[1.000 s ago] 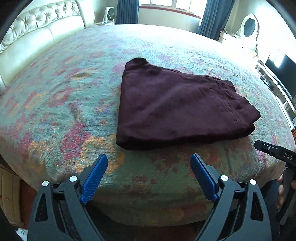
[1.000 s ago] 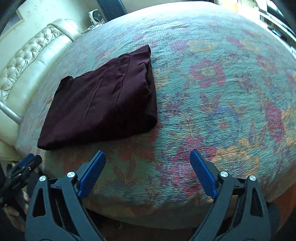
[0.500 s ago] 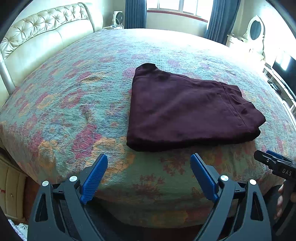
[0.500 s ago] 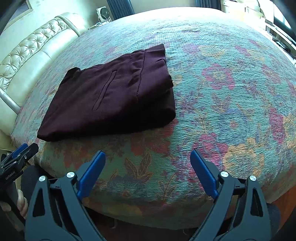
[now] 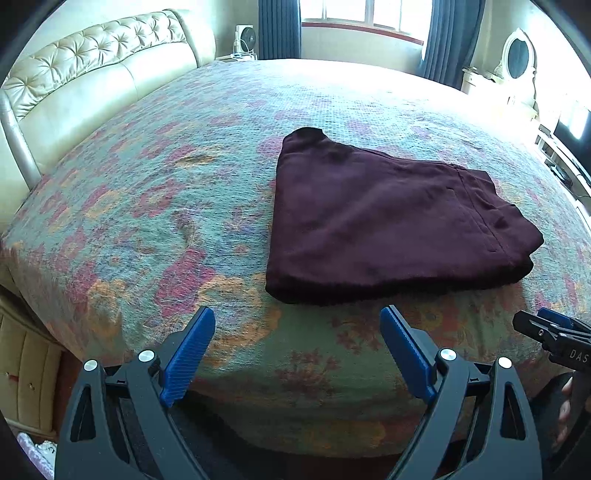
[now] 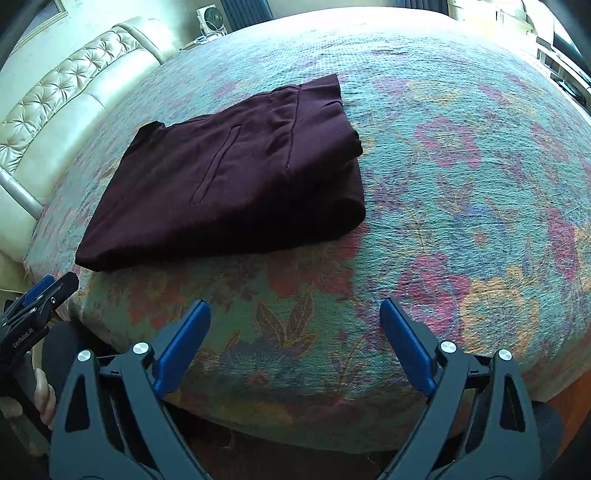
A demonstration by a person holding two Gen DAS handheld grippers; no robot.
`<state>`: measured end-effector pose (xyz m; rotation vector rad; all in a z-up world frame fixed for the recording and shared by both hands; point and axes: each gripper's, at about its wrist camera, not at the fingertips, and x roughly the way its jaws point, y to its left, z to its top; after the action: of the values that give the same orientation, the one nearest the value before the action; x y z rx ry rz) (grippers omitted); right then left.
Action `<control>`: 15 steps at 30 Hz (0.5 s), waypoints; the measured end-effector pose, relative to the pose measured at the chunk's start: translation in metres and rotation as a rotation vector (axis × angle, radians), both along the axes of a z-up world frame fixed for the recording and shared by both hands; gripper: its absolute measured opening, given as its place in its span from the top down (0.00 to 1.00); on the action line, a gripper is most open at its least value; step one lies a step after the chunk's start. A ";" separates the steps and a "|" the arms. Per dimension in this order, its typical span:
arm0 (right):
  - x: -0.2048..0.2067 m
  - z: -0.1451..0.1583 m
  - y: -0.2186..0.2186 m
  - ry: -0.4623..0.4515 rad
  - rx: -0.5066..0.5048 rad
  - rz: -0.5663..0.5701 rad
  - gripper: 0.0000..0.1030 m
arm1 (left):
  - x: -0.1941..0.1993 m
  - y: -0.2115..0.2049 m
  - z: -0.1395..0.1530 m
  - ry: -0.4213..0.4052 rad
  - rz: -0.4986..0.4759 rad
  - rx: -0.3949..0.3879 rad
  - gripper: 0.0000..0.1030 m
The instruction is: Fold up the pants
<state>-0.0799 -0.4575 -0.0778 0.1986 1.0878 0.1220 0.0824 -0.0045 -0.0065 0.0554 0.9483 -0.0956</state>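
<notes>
Dark maroon pants [image 5: 384, 225] lie folded into a thick flat stack on the floral bedspread [image 5: 166, 206], near the bed's front edge. In the right wrist view the same pants [image 6: 236, 177] show a pocket slit and the waistband on top. My left gripper [image 5: 297, 321] hovers open over the bed's near edge, just short of the stack's front left corner, nothing between its blue pads. My right gripper [image 6: 295, 314] is also open and empty, to the right of the stack. Each gripper appears at the side of the other's view: right one [image 5: 554, 336], left one [image 6: 40, 299].
A tufted cream headboard [image 5: 92, 81] runs along the left side of the bed. A small fan [image 5: 245, 38], window and blue curtains [image 5: 279, 27] stand at the back. A white dresser with an oval mirror [image 5: 517, 55] and a TV unit are at the right.
Both views have tilted up a little, so the bed and pants sit lower and more of the room shows. The pants have not moved and both grippers stay open.
</notes>
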 end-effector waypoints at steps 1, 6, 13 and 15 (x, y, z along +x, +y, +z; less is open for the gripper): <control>0.000 -0.001 0.001 0.001 -0.001 0.002 0.10 | 0.000 0.000 0.000 0.000 0.003 0.001 0.13; 0.000 -0.003 0.003 0.006 -0.001 0.005 0.10 | 0.000 0.000 -0.001 0.004 0.008 0.003 0.13; 0.000 -0.003 0.004 0.009 -0.003 0.007 0.10 | 0.000 0.000 -0.002 0.013 0.014 0.006 0.13; 0.000 -0.003 0.004 0.010 -0.003 0.007 0.10 | 0.000 0.000 -0.003 0.014 0.016 0.007 0.13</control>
<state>-0.0796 -0.4534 -0.0810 0.1928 1.0981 0.1253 0.0821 -0.0047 -0.0095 0.0534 0.9625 -0.0780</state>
